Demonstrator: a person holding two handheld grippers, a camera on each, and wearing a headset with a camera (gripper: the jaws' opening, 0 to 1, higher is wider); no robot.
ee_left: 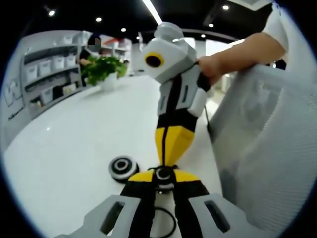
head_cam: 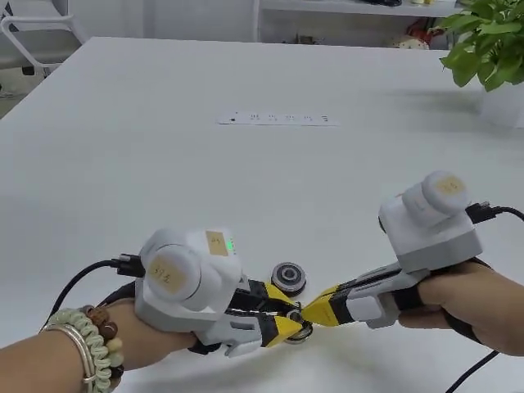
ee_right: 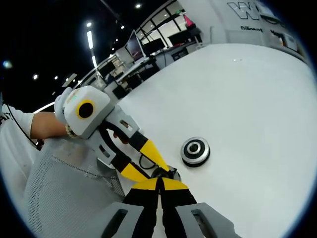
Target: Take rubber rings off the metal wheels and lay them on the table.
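My left gripper [head_cam: 293, 327] [ee_left: 163, 175] is shut on a small metal wheel [head_cam: 300, 331] [ee_left: 163, 181] [ee_right: 169, 174], held just above the white table [head_cam: 246, 180] near its front edge. My right gripper [head_cam: 306, 316] [ee_right: 159, 180] comes in from the right with its yellow tips pressed together. They pinch at the rim of that wheel, on its black rubber ring as far as I can see. In the left gripper view the right gripper [ee_left: 166, 159] points down onto the wheel. A second wheel [head_cam: 288, 277] [ee_left: 123, 167] [ee_right: 195, 150] lies flat on the table just beyond, its black ring still around it.
A flush socket strip [head_cam: 278, 119] sits mid-table. A potted plant [head_cam: 490, 41] stands at the far right corner and a chair [head_cam: 33, 37] at the far left. A grey mesh chair back [ee_left: 267, 148] is close behind the near edge.
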